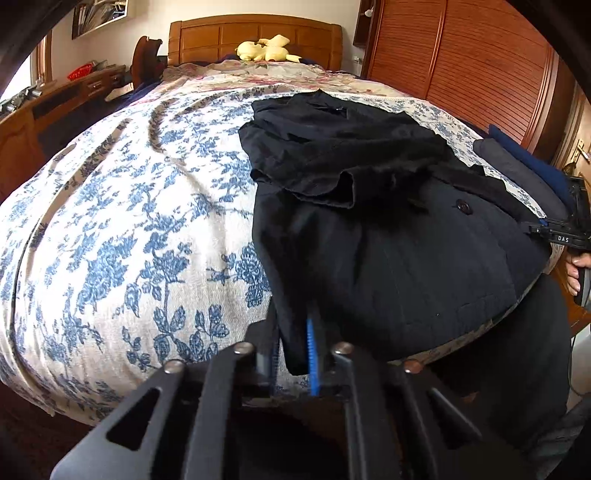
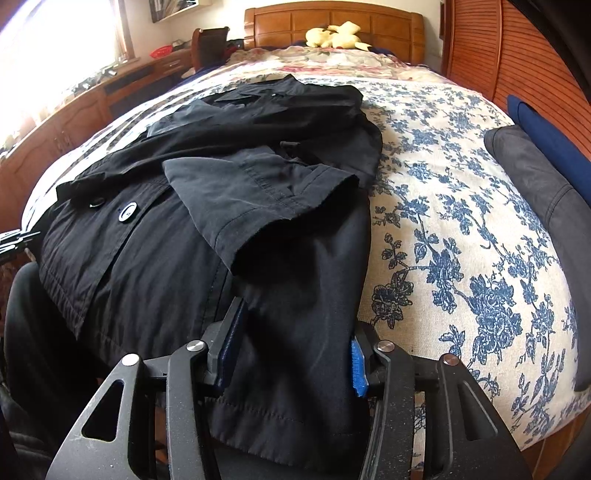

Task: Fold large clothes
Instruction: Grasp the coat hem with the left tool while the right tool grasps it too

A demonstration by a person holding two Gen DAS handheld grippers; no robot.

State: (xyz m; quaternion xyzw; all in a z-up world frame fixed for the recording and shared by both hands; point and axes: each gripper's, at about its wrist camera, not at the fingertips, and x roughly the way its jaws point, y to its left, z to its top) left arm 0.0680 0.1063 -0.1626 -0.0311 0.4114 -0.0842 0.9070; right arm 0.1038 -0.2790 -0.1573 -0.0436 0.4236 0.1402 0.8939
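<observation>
While the coat (image 2: 192,236) lies flat on the bed (image 1: 122,229), sleeves folded across its chest, my left gripper (image 1: 291,350) is pinched tight on its hem corner. My right gripper (image 2: 288,354) stands wide, hem cloth between its jaws, not yet clamped. I judge the fabric thin, limp and rather slick; hem corners are the sure holds.

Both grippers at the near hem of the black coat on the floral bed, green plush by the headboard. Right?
Almost. The plush is yellow, not green; the right wrist view shows it. Both grippers, left gripper and right gripper, are at the black coat hem on the bed.
</observation>
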